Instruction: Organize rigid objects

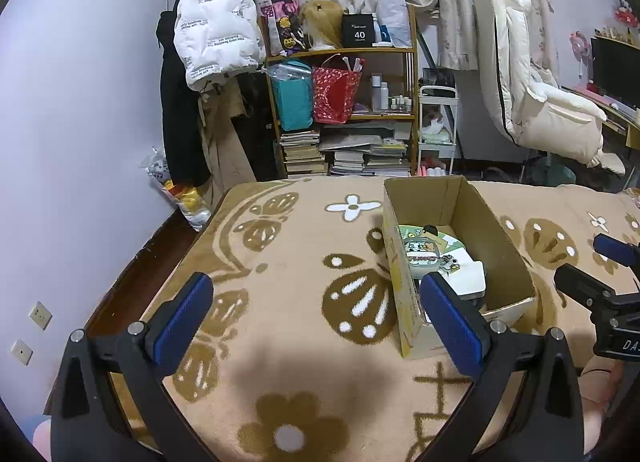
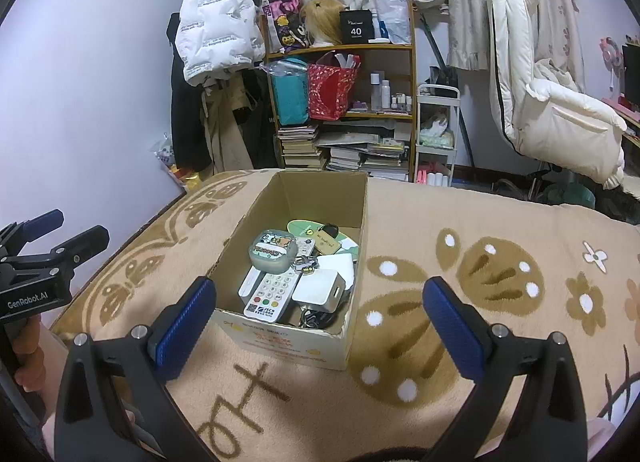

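Well, the biggest thing in front of me is the bed, covered by a tan blanket patterned with brown butterflies and white flowers. Beyond its far edge stands a wooden shelf unit crammed with bags, bottles and stacked books, with a white puffer jacket hanging to its left and a cream padded chair off to the right.

On the blanket sits an open cardboard box, flaps up, with yellow and red print on its near wall. It lies just ahead of the right gripper, whose blue-padded jaws stand wide apart with nothing between them, hovering above the box's near end. The left gripper is likewise spread wide and empty, over bare blanket, with the box against its right-hand finger in the left wrist view.

Inside the box the rigid things are piled together: a white remote control with coloured buttons lies toward the near wall, a white square charger block touches its right side, and a grey rounded case with cartoon bears rests on top further back. Behind those are a round green card, a small tan tag and a little keychain charm. Dark cable is bunched in the near right corner.
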Tool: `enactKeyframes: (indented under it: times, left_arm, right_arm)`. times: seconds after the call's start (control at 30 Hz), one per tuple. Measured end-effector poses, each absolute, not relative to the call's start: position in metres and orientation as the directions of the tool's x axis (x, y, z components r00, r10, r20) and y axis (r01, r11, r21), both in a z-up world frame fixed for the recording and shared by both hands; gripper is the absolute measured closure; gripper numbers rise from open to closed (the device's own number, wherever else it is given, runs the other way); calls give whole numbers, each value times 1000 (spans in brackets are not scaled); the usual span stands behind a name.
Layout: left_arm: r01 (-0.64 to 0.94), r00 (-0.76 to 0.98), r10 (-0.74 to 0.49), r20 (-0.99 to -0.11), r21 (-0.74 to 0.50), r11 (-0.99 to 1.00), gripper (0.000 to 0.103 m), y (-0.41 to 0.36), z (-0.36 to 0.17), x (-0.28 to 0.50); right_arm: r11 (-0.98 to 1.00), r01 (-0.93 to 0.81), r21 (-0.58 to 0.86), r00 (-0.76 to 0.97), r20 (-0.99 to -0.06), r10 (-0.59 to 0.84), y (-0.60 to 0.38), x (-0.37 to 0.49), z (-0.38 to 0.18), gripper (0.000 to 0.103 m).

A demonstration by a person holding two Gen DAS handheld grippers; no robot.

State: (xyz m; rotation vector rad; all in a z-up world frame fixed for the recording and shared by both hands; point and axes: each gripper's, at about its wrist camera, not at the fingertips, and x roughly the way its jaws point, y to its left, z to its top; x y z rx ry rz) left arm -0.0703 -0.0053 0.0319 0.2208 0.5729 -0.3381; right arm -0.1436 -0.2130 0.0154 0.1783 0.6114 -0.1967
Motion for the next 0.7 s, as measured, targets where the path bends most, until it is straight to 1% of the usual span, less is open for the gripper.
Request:
enactKeyframes:
  times: [0.7]
  left_arm:
    - [369, 788, -245, -565, 115, 922, 1, -3, 32, -70]
  right_arm:
    - [967, 232, 107, 799, -587, -127, -213, -142, 14, 0]
